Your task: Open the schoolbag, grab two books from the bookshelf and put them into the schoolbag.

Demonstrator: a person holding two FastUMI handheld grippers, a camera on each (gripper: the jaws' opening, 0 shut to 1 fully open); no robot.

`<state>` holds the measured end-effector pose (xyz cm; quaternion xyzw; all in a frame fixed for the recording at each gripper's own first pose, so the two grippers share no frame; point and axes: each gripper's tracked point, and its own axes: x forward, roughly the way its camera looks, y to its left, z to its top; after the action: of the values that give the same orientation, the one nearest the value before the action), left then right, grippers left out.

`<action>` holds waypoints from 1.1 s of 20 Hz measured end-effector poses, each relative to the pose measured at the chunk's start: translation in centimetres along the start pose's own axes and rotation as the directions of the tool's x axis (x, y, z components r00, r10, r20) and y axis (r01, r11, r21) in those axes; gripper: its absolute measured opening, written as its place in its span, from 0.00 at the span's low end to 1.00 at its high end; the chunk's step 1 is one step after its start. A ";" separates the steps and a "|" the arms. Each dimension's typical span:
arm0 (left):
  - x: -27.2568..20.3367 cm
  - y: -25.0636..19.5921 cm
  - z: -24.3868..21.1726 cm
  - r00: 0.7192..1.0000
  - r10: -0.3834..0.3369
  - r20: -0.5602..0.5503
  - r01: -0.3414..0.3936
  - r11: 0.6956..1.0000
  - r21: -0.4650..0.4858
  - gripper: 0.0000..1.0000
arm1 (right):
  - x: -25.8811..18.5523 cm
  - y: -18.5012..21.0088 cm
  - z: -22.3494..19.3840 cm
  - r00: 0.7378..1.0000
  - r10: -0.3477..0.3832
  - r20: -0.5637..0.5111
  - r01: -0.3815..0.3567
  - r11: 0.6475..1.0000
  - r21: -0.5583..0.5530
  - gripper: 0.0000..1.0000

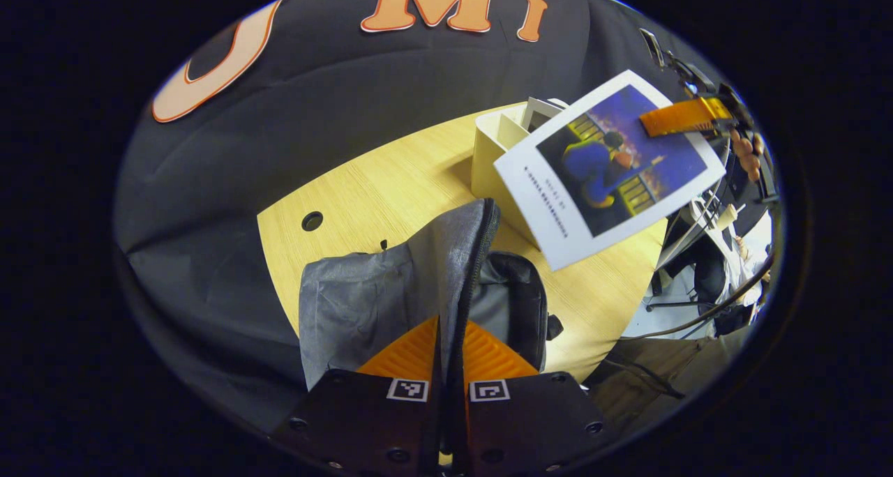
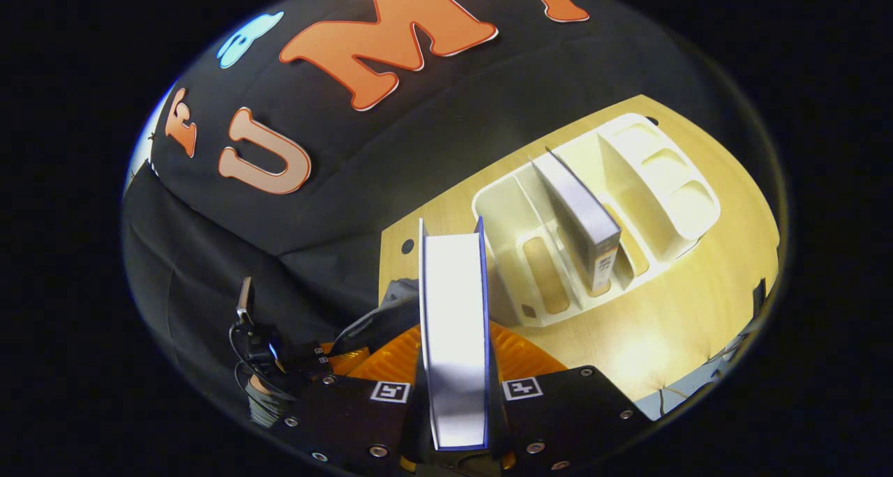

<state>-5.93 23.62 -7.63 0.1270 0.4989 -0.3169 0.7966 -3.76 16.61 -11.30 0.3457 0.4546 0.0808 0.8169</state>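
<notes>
The grey schoolbag (image 1: 370, 303) lies on the wooden table (image 1: 391, 184). My left gripper (image 1: 450, 323) is shut on the bag's zipper edge and holds the flap up, so the mouth gapes to the right. A book with a blue picture cover (image 1: 607, 163) hangs tilted above the table, past the bag. My right gripper (image 1: 652, 121) is shut on the book's top corner. In the right gripper view the same book (image 2: 453, 303) stands edge-on between the fingers of my right gripper (image 2: 455, 327). A second book (image 2: 586, 226) stands upright in the cream bookshelf (image 2: 670, 184).
The bookshelf (image 1: 492, 149) sits on the table just behind the bag. A dark corner of the bag (image 2: 380, 316) shows left of the held book. Black cloth walls surround the table. Chairs and cables lie off its right edge (image 1: 704, 282).
</notes>
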 end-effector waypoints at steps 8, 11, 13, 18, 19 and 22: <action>-0.3 -0.1 0.4 0.999 0.024 0.034 -0.022 0.999 -0.049 0.06 | 6.9 2.6 -6.2 0.991 0.092 -0.102 -0.088 0.995 0.048 0.33; -0.4 -0.1 0.3 0.998 0.032 0.051 -0.027 0.996 -0.088 0.06 | 9.4 3.8 -8.2 0.982 0.139 -0.126 -0.129 0.988 0.081 0.33; -0.5 -0.4 0.3 0.997 0.031 0.068 -0.023 0.993 -0.113 0.06 | 11.2 4.2 -9.8 0.974 0.181 -0.133 -0.168 0.980 0.103 0.33; -0.8 -1.0 0.4 0.994 0.041 0.097 -0.028 0.991 -0.130 0.06 | 15.7 5.0 -12.1 0.956 0.274 -0.103 -0.239 0.935 0.262 0.33; -0.9 -1.1 0.3 0.994 0.041 0.099 -0.027 0.990 -0.136 0.06 | 16.0 5.2 -12.5 0.956 0.279 -0.090 -0.247 0.931 0.268 0.33; -1.1 -1.3 0.3 0.993 0.048 0.104 -0.033 0.990 -0.140 0.06 | 17.4 5.6 -13.1 0.958 0.284 -0.037 -0.261 0.918 0.299 0.33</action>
<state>-6.90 22.87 -6.42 0.0648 0.4736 -0.2716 0.8353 -3.28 35.01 -24.22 0.5185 0.4410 0.1396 0.7191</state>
